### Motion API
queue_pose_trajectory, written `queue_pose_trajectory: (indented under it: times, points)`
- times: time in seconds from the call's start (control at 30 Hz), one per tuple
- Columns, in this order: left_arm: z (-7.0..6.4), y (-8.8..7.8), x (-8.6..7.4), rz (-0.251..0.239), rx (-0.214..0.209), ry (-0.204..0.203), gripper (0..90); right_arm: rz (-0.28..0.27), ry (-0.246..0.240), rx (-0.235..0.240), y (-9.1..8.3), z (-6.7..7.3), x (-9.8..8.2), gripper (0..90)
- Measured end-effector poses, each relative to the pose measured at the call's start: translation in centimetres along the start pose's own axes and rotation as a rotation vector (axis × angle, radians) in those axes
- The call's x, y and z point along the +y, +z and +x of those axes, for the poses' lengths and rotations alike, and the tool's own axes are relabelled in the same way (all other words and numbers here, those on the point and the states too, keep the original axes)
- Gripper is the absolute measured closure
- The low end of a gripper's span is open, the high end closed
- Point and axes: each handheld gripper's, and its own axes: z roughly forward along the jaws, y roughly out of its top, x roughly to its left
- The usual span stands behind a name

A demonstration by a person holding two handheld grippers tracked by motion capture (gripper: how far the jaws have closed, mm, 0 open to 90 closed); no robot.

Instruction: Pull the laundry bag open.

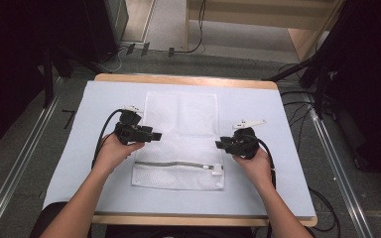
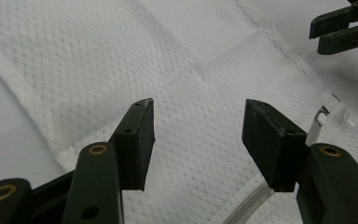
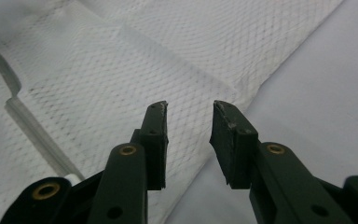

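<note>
Center of the high view: white mesh laundry bag (image 1: pixel 180 139) lies flat on the table (image 1: pixel 258 101), which has a pale cloth over it. Bag's zipper (image 1: pixel 176 164) runs across its lower part, near the bottom edge, w/ the pull at the right end. Left gripper (image 1: pixel 154 135) sits at the bag's left edge, mid frame, jaws pointing right over the mesh. Right gripper (image 1: pixel 219 144) at the bag's right edge, jaws pointing left. Both held by hands coming in from frame bottom.

Left gripper view: jaws apart, wide gap, nothing between them, mesh bag (image 2: pixel 177 70) below; other gripper (image 2: pixel 342 28) at upper right. Right gripper view: right gripper (image 3: pixel 189 122) jaws apart w/ a narrower gap, nothing pinched, hanging over the bag's edge (image 3: pixel 121 65) where mesh meets cloth.
</note>
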Motion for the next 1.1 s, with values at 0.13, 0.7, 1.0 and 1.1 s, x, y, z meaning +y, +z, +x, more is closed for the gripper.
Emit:
queue_pose_trajectory:
  times: [0.13, 0.7, 1.0, 1.1]
  points:
    - [-1.2, -0.1, 0.1, 0.001, -0.01, 0.029, 44.6, -0.014, -0.016, -0.003, -0.5, 0.7, -0.4, 67.8]
    - [-5.3, 1.5, 0.5, 0.03, -0.067, 0.126, 43.7, 0.067, -0.045, 0.044, -0.4, 2.6, -2.0, 90.0]
    - [-7.1, 3.3, 0.9, 0.053, -0.103, 0.183, 48.6, 0.105, -0.049, 0.048, -0.5, 3.0, -3.0, 90.0]
    - [-7.8, 4.1, 1.0, 0.061, -0.128, 0.198, 52.7, 0.114, -0.049, 0.05, -0.5, 3.0, -3.4, 90.0]
